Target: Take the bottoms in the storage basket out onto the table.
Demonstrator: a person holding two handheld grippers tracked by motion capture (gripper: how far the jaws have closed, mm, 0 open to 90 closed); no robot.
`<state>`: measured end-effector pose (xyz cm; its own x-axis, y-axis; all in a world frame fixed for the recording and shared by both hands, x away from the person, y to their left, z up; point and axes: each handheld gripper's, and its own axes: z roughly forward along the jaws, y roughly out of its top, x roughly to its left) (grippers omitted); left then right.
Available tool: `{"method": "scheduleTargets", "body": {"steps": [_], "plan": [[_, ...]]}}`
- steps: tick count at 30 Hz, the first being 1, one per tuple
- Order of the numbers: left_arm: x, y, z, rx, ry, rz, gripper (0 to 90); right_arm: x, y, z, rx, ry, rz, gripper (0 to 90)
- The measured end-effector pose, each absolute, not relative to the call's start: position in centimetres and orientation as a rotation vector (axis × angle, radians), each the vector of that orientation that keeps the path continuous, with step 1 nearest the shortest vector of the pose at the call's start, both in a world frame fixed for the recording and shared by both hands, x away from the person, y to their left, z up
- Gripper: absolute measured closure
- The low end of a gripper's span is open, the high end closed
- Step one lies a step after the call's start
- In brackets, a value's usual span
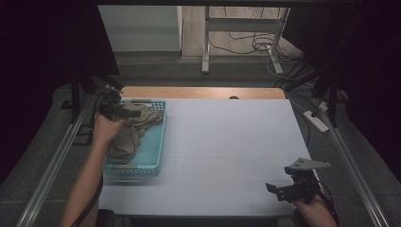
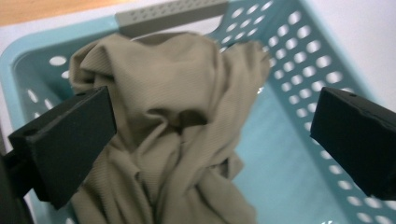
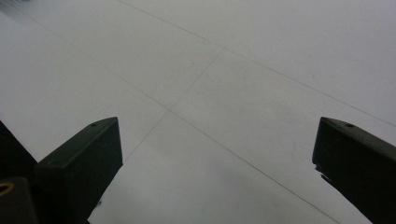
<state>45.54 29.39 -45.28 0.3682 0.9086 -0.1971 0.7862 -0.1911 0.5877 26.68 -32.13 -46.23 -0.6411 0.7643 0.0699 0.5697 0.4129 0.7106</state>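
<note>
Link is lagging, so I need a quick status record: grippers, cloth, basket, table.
left gripper: open, jaws wide over the cloth, not closed on it
right gripper: open, above bare table, near right corner
cloth: tan, crumpled, inside the basket
basket: light blue, perforated, at table's left edge
table: white surface

white table (image 1: 227, 156) | wooden strip along far edge (image 1: 203, 92) | cables on floor beyond (image 1: 257, 45)
</note>
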Motion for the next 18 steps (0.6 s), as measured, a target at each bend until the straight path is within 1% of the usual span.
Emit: {"method": "scheduleTargets", "body": {"steps": [4, 9, 18], "plan": [[46.1, 29.4, -46.2, 2.045, 1.490, 0.265, 0.0, 26.7, -32.2, -46.2, 1.168, 2.404, 1.056, 1.9], [46.5, 29.1, -47.8, 2.048, 1.499, 0.185, 0.0, 26.7, -32.2, -46.2, 1.167, 2.406, 1.060, 1.9], [46.8, 27.8, -49.3, 2.110, 1.504, 0.114, 0.0, 26.7, -32.2, -46.2, 1.167, 2.404, 1.059, 1.9]]}}
